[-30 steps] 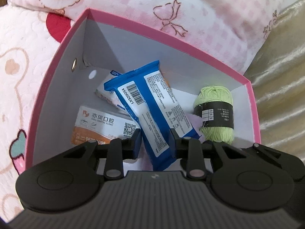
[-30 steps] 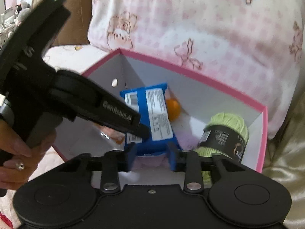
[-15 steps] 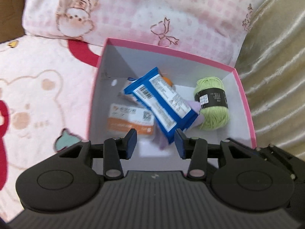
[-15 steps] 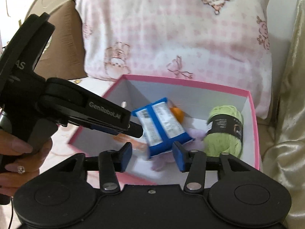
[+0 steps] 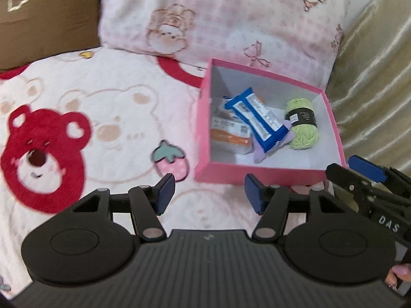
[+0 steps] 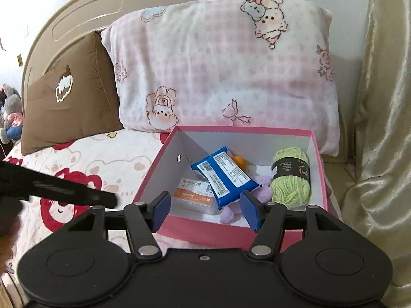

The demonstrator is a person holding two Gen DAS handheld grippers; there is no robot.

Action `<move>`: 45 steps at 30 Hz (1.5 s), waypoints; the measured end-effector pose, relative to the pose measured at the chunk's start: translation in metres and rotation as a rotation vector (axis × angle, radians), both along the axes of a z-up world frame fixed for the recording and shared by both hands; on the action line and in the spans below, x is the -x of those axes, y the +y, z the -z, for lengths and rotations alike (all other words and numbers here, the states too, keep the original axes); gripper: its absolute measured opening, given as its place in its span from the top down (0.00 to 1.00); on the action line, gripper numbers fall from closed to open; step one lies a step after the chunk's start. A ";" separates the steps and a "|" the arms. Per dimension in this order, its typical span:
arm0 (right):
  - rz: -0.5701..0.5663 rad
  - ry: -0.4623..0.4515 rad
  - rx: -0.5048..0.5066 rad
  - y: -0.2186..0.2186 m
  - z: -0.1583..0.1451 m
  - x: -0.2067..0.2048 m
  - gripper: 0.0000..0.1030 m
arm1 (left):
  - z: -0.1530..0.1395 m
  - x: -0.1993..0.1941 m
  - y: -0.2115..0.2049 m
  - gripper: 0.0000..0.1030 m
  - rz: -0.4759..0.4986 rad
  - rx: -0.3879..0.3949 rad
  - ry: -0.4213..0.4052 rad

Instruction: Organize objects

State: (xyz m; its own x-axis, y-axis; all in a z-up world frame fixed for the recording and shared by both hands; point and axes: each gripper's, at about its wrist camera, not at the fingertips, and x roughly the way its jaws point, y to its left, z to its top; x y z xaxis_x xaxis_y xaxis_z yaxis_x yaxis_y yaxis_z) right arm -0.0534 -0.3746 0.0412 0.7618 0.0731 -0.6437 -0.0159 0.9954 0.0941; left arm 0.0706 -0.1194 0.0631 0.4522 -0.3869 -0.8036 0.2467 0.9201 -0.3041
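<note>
Pink box (image 5: 257, 173) on the bed, at the head end, against the checked pillow (image 5: 231, 20) and close to the right edge beside the gold drape (image 6: 380, 128). Compared with the views a second earlier, in which both cameras looked down into the box from close above, both tools have drawn back and up, so the whole box and much of the bear-print bedspread (image 5: 102, 118) now show.

Left tool (image 5: 209, 196): jaws apart, nothing between them, hanging over the bedspread just short of the box's near wall. Right tool (image 6: 205, 211): jaws likewise apart and unloaded, hanging over the near wall; in the left view it enters at the right margin.

Contents of the box: blue wrapped packet (image 6: 226, 177) lying tilted across an orange-and-white packet (image 6: 195, 199); a lilac soft item (image 6: 259, 187) under the blue packet's lower end; a skein of green yarn (image 6: 291, 178) with a black band, toward the right wall; a small orange object (image 6: 240, 161) behind the blue packet, kind not discernible.

Interpretation: the blue packet, formerly close to the tools, now rests in the box with both tools free, which suggests its placing is done. No loose item shows on the visible bedspread, so the sorting appears at or near its end.
</note>
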 end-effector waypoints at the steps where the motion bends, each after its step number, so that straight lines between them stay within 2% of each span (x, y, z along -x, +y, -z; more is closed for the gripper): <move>1: 0.001 0.004 0.002 0.002 -0.002 0.002 0.37 | -0.003 0.004 0.006 0.43 -0.006 -0.001 -0.003; 5: -0.010 0.009 -0.014 0.011 -0.010 0.012 0.36 | -0.014 0.018 0.028 0.41 -0.038 -0.002 -0.021; 9: -0.015 0.010 -0.007 0.024 -0.016 0.023 0.33 | -0.022 0.033 0.043 0.41 -0.072 -0.037 -0.058; 12: -0.020 0.031 -0.019 0.034 -0.015 0.030 0.31 | -0.022 0.042 0.053 0.40 -0.080 -0.035 -0.045; 15: -0.090 0.091 -0.035 0.042 -0.009 0.030 0.26 | -0.023 0.055 0.061 0.40 -0.090 -0.053 -0.055; 19: -0.084 0.115 -0.041 0.045 -0.005 0.033 0.17 | -0.020 0.067 0.073 0.38 -0.101 -0.052 -0.049; 21: -0.049 0.109 -0.031 0.046 -0.004 0.037 0.11 | -0.017 0.070 0.078 0.35 -0.111 -0.061 -0.044; 23: -0.029 0.118 -0.017 0.048 -0.002 0.039 0.06 | -0.015 0.071 0.083 0.22 -0.133 -0.065 -0.046; 25: -0.049 0.162 -0.010 0.053 0.000 0.039 0.06 | -0.014 0.073 0.086 0.17 -0.139 -0.072 -0.058; 28: -0.036 0.164 -0.038 0.057 0.000 0.045 0.06 | -0.012 0.074 0.090 0.09 -0.143 -0.079 -0.057; 31: -0.018 0.170 -0.037 0.063 -0.002 0.050 0.06 | -0.010 0.075 0.094 0.05 -0.137 -0.078 -0.051; 35: -0.010 0.153 0.030 0.074 -0.003 0.055 0.06 | -0.001 0.076 0.099 0.04 -0.136 -0.096 -0.052; 39: 0.022 0.160 0.027 0.075 -0.003 0.056 0.06 | 0.010 0.069 0.103 0.04 -0.132 -0.108 -0.022; 43: 0.057 0.157 0.044 0.077 -0.002 0.058 0.06 | 0.012 0.067 0.105 0.04 -0.108 -0.114 -0.041; 45: 0.056 0.150 0.017 0.077 0.000 0.058 0.06 | 0.013 0.067 0.109 0.04 -0.109 -0.119 -0.037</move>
